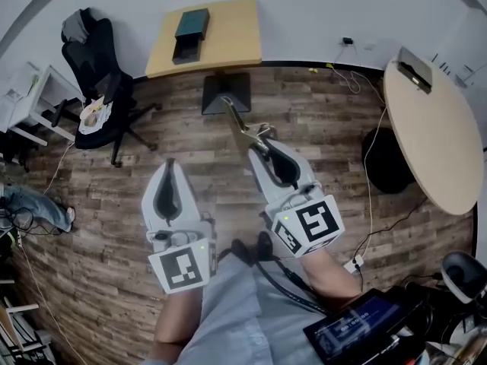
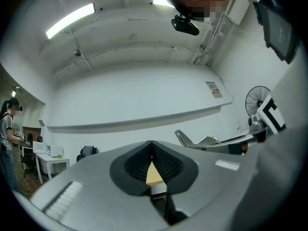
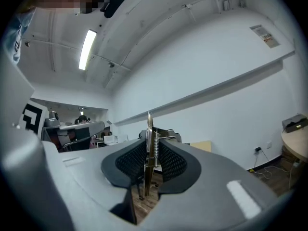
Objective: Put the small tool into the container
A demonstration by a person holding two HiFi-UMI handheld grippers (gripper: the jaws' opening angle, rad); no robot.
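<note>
A small metal tool (image 1: 240, 130) with a spring, like small pliers, sticks out forward from my right gripper (image 1: 262, 147), which is shut on it above the wooden floor. In the right gripper view the tool (image 3: 149, 141) stands upright, pinched between the ribbed pads. My left gripper (image 1: 169, 167) hangs beside it on the left, jaws together with nothing between them; the left gripper view shows its pads (image 2: 163, 163) meeting at the tips. The container (image 1: 187, 49), a dark open box with a teal box (image 1: 192, 23) behind it, lies on a wooden table (image 1: 236, 36) far ahead.
A black office chair (image 1: 99, 82) stands at the left beside a white desk (image 1: 27, 101). A round light table (image 1: 434, 135) fills the right side, with cables (image 1: 369, 158) on the floor below it. A tablet (image 1: 354, 329) sits near my right arm.
</note>
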